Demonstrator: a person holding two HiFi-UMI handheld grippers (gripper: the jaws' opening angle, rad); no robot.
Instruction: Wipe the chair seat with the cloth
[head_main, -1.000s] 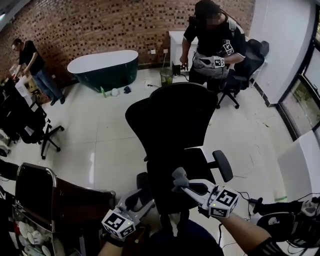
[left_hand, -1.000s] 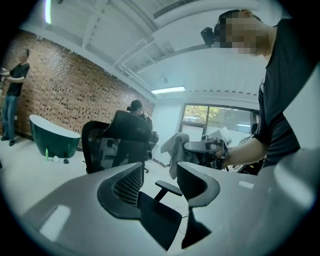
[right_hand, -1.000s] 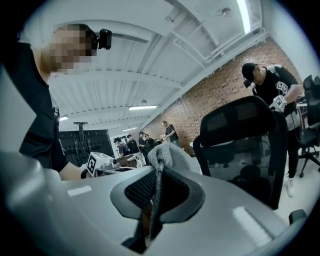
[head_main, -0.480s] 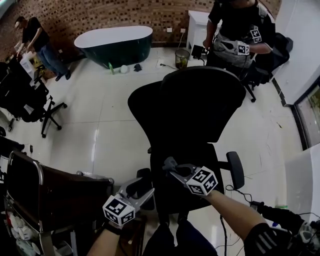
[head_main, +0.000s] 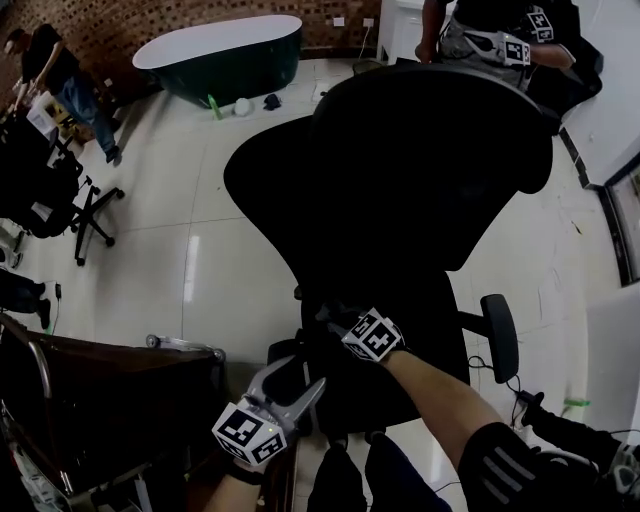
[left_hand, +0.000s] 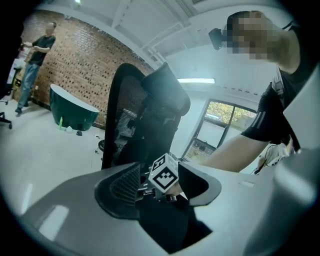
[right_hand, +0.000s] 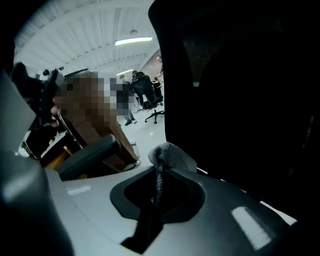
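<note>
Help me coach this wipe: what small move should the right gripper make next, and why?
Probably sweep the right gripper rightward across the seat: its jaws are shut on the cloth, it sits at the seat's left front, and most of the seat lies to its right.

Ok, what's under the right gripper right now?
The black chair seat lies under the right gripper, shut on a grey cloth. Whether the cloth touches the seat is covered by the gripper.

Matt black mesh chair (head_main: 430, 160), glossy pale floor tiles (head_main: 170, 200) (reflecting light), rough brick wall (left_hand: 75, 60), fuzzy grey cloth (right_hand: 172, 156)
</note>
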